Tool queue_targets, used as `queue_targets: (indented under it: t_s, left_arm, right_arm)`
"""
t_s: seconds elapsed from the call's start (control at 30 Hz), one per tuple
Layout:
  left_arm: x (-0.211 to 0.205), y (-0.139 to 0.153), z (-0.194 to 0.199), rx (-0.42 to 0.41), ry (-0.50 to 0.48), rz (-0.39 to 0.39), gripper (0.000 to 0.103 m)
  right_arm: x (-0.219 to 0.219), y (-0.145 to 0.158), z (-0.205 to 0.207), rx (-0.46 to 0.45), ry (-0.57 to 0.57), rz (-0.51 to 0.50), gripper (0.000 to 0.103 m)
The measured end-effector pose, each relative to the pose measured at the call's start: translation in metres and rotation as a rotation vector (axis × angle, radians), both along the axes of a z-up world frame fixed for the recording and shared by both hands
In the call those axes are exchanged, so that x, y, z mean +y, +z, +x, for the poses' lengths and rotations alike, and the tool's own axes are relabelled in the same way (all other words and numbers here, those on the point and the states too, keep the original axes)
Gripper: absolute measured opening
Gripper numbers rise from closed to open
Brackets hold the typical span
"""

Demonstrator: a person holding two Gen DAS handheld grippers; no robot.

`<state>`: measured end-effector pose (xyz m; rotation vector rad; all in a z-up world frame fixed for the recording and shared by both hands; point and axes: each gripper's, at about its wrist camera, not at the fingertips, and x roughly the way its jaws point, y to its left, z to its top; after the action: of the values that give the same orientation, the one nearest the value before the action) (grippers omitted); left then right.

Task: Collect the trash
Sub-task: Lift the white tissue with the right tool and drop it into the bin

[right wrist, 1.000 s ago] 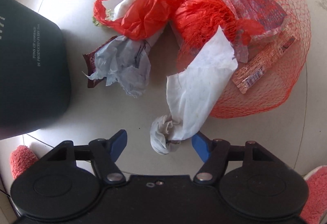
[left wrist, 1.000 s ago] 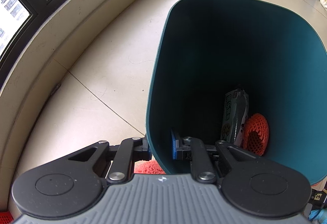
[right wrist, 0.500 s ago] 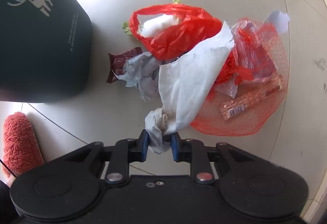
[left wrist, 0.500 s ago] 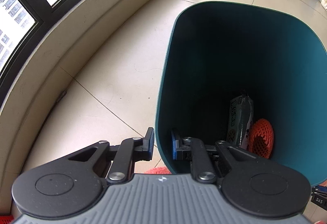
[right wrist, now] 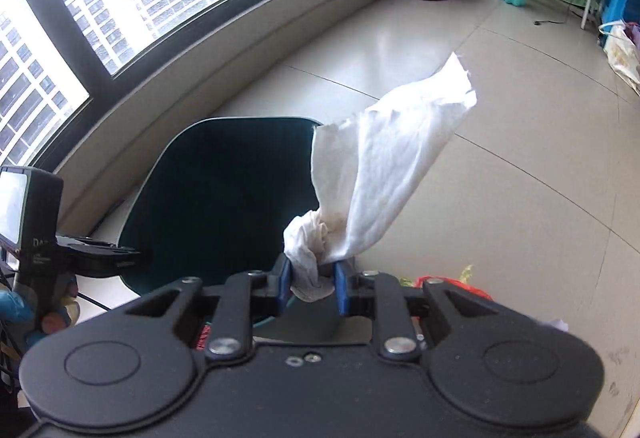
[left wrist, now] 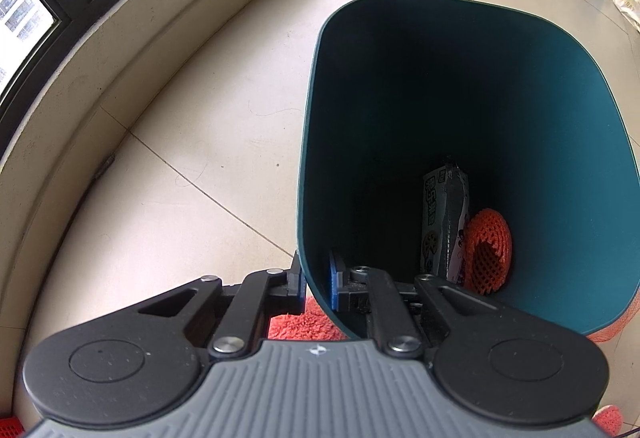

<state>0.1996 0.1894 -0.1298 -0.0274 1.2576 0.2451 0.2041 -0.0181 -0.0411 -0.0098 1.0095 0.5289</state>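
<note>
Lifting clear of the floor, the right gripper [right wrist: 308,280] now carries the white tissue [right wrist: 384,174] in the air, where a second ago that tissue lay on the tiles at the edge of the litter pile with the blue pads spread either side of it, and half a second ago the pads had only just closed on its twisted end. The jaws are clamped together on that crumpled knot, and the loose sheet stands up and to the right of the pads, its torn tip highest. The open mouth of the green bin [right wrist: 224,174] now sits just left of and below the tissue, so the pick looks done and the carry toward the bin under way; the release is not yet made. The left gripper [left wrist: 314,280] has kept its hold throughout, its jaws pinched on the near rim of the bin [left wrist: 308,142], one pad outside the wall and one inside, tilting the opening toward the camera. Inside lie a snack wrapper [left wrist: 444,222] and an orange foam net [left wrist: 486,254]. A bit of red plastic bag [right wrist: 452,284] shows beyond the right finger, so more trash remains.
</note>
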Motion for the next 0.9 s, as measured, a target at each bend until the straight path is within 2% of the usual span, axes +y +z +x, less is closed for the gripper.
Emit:
queue_targets:
  t_s: [0.17, 0.27, 0.4, 0.5, 0.7, 0.9]
  left_arm:
    - [-0.007, 0.001, -0.012, 0.028, -0.042, 0.003, 0.012]
    - [-0.011, 0.001, -0.009, 0.026, -0.046, 0.011, 0.012]
    - [-0.009, 0.005, -0.006, 0.017, -0.031, 0.021, 0.012]
    - [-0.006, 0.005, -0.004, 0.015, -0.012, 0.016, 0.012]
    - [-0.005, 0.003, -0.005, 0.005, 0.003, 0.037, 0.012]
    - [-0.005, 0.006, -0.007, 0.002, 0.016, 0.036, 0.012]
  right_arm:
    - [0.062, -0.036, 0.015, 0.099, 0.171, -0.066, 0.022]
    - [0.091, -0.058, 0.016, 0.122, 0.231, -0.157, 0.023]
    - [0.110, -0.083, 0.020, 0.162, 0.247, -0.235, 0.027]
    - [0.113, -0.093, 0.028, 0.165, 0.241, -0.263, 0.026]
    - [0.107, -0.085, 0.019, 0.150, 0.249, -0.239, 0.034]
    - [0.062, -0.055, -0.001, 0.115, 0.223, -0.097, 0.043]
